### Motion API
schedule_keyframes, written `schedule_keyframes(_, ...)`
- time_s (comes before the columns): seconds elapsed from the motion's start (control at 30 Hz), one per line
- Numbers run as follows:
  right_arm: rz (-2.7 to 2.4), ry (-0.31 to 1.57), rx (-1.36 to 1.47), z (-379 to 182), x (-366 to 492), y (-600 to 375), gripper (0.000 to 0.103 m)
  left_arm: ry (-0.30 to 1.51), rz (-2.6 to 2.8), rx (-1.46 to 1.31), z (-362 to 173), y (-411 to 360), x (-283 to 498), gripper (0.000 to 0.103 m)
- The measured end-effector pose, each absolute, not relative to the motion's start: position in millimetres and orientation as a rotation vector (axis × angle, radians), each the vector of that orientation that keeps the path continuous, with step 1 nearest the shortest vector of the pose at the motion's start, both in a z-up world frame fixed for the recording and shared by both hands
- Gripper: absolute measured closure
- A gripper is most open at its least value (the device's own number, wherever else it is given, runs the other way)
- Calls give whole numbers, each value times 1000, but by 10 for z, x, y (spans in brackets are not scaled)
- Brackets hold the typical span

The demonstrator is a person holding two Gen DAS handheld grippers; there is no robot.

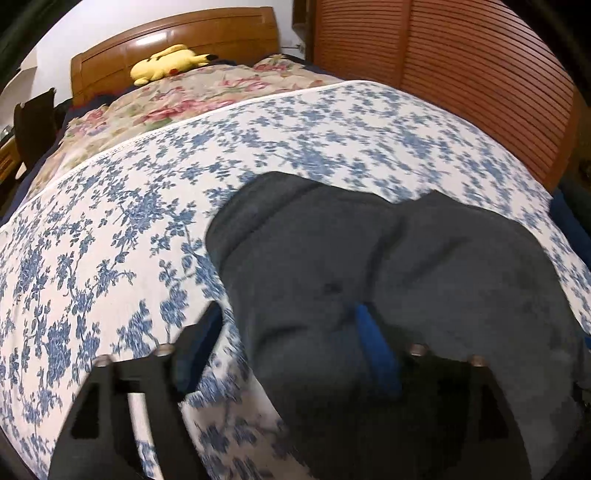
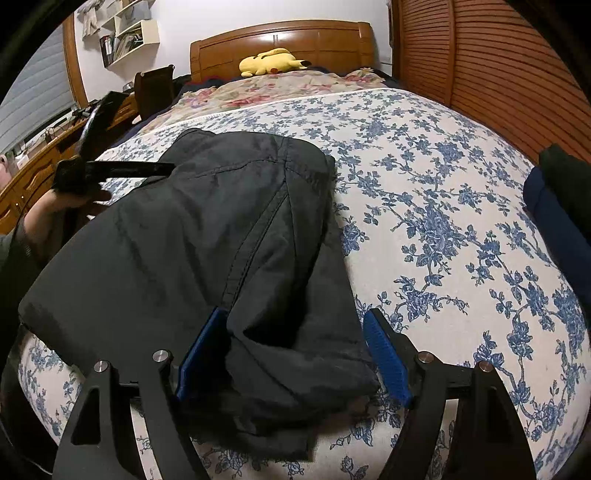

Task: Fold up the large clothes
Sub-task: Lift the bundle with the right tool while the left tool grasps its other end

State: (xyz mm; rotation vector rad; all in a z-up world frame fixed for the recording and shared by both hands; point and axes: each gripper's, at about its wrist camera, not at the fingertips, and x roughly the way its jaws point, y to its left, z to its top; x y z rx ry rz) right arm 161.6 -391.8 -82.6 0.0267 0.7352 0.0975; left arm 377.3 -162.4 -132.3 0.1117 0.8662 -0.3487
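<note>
A dark grey garment (image 2: 207,236) with stitched seams lies folded in a bundle on the blue-flowered white bedspread (image 2: 443,221). My right gripper (image 2: 293,315) stands open over its near corner. Loose cloth lies between the blue pads (image 2: 388,358), which do not pinch it. In the left wrist view the same garment (image 1: 424,266) fills the lower right. My left gripper (image 1: 288,310) is open astride its left edge, with one finger over the bedspread (image 1: 110,240) and the other over the cloth. That view is blurred.
A yellow plush toy (image 2: 271,61) lies by the wooden headboard (image 2: 280,35), behind a pink-flowered quilt (image 2: 266,90). Louvred wooden doors (image 2: 498,74) run along the right. Navy and dark green clothes (image 2: 557,218) lie at the bed's right edge. A person's hand (image 2: 74,201) shows at the left.
</note>
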Motion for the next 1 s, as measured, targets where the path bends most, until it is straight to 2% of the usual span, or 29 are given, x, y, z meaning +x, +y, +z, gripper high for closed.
schedule_keyframes(0.07, 101, 737, 26, -826, 1616, -3916, 24, 867, -349, 89, -1352, -1583, 3875, 19)
schedule_keyframes(0.17, 111, 743, 36, -827, 1606, -3933, 24, 847, -321, 121, -1398, -1581, 3975, 8)
schedule_keyframes(0.3, 118, 758, 42, -797, 1535, -3944, 24, 838, -322, 134, -1454, -1581, 4102, 1)
schedule_keyframes(0.83, 182, 842, 187, -953, 1592, -3963, 24, 931, -422, -11, -1573, -1431, 4309, 0)
schedule_keyframes(0.93, 251, 844, 245, -975, 1597, -3968, 46, 945, -437, -46, -1596, -1397, 4309, 2)
schedule_keyframes(1.0, 279, 844, 256, -983, 1603, -3954, 56, 951, -475, -71, -1585, -1395, 4288, 16)
